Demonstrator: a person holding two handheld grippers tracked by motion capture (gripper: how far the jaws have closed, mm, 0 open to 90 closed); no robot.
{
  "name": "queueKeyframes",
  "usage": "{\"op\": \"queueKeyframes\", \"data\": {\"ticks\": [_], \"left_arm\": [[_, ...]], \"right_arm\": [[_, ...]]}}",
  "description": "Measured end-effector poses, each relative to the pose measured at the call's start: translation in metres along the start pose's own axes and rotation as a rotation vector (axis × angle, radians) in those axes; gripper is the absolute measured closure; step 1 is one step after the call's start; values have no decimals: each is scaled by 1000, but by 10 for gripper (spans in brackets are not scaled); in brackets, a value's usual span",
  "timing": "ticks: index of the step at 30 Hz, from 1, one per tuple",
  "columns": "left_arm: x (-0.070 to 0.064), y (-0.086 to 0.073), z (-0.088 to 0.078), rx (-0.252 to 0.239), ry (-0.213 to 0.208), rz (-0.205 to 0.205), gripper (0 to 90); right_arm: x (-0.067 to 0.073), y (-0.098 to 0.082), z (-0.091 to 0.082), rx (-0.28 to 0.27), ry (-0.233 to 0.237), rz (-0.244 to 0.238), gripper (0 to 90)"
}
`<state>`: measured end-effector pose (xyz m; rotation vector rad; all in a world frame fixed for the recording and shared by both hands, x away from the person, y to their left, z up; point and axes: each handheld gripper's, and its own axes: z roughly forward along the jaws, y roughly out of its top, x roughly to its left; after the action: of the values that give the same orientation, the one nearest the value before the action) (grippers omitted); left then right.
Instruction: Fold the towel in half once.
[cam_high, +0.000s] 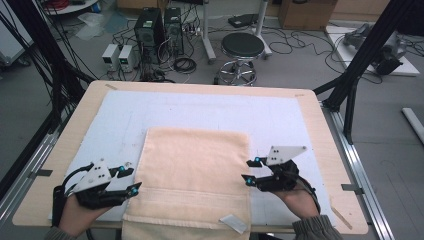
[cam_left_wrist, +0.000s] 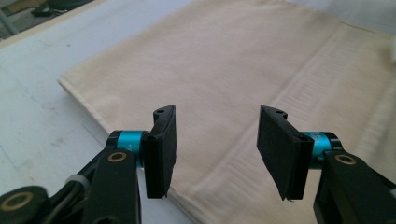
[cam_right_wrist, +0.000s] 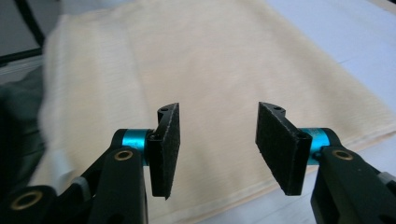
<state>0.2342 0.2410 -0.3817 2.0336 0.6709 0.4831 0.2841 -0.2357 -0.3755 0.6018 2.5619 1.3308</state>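
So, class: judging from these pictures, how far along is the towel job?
Done: the cream towel lies flat on the white mat, apparently folded, its near end hanging over the table edge. In hand: nothing; the left tool and right tool flank its side edges, jaws open and empty. Left: probably another fold, though that is a guess.

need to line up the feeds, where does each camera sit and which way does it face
high view: above the person's side, looking forward and down on the cream folded terry towel; both hands, left gripper, right gripper.
left gripper view: rides that gripper, open, facing the towel.
right gripper view: likewise.
All share the towel.
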Motion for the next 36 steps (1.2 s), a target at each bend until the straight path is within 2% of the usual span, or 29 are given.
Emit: {"op": "queueKeyframes", "data": {"ticks": [4, 7, 11, 12, 13, 16, 17, 19, 22, 26, 28, 30, 31, 32, 33, 34, 35, 36], "left_arm": [[21, 7, 24, 7, 25, -18, 441], [37, 10, 45, 26, 26, -57, 419], [57, 14, 72, 51, 81, -82, 416], [62, 15, 78, 58, 105, -85, 416], [67, 15, 84, 58, 149, -86, 424], [90, 15, 101, 58, 214, -177, 444], [97, 13, 106, 47, 222, -227, 451], [108, 12, 116, 56, 227, -267, 451], [115, 9, 128, 69, 223, -270, 437], [119, 5, 141, 126, 190, -276, 422], [119, 3, 145, 148, 179, -281, 422], [121, 2, 145, 141, 173, -310, 430], [122, 1, 145, 139, 175, -321, 458], [123, 1, 144, 140, 175, -326, 492], [123, 1, 144, 132, 163, -332, 542], [123, 1, 144, 128, 149, -332, 613], [122, 2, 145, 126, 125, -338, 699], [122, 3, 146, 125, 120, -340, 780]], "right_arm": [[-25, 4, 17, 31, -46, 46, 428], [-42, 4, 29, 34, -82, 71, 393], [-59, 2, 44, 55, -123, 92, 359], [-64, 1, 48, 60, -130, 95, 355], [-69, 1, 52, 65, -140, 96, 351], [-84, 4, 63, 94, -156, 113, 342], [-88, 5, 66, 96, -165, 106, 341], [-96, 8, 72, 112, -172, 106, 330], [-105, 8, 79, 118, -185, 108, 316], [-116, -1, 88, 139, -171, 161, 310], [-119, -5, 92, 156, -168, 171, 311], [-121, -8, 95, 157, -152, 185, 347], [-121, -8, 96, 154, -151, 185, 401], [-122, -8, 95, 150, -136, 188, 508], [-123, -7, 95, 145, -91, 200, 637], [-123, -6, 96, 145, -50, 194, 713], [-121, -4, 99, 153, -53, 169, 767], [-121, -2, 101, 155, -45, 161, 786]]}}
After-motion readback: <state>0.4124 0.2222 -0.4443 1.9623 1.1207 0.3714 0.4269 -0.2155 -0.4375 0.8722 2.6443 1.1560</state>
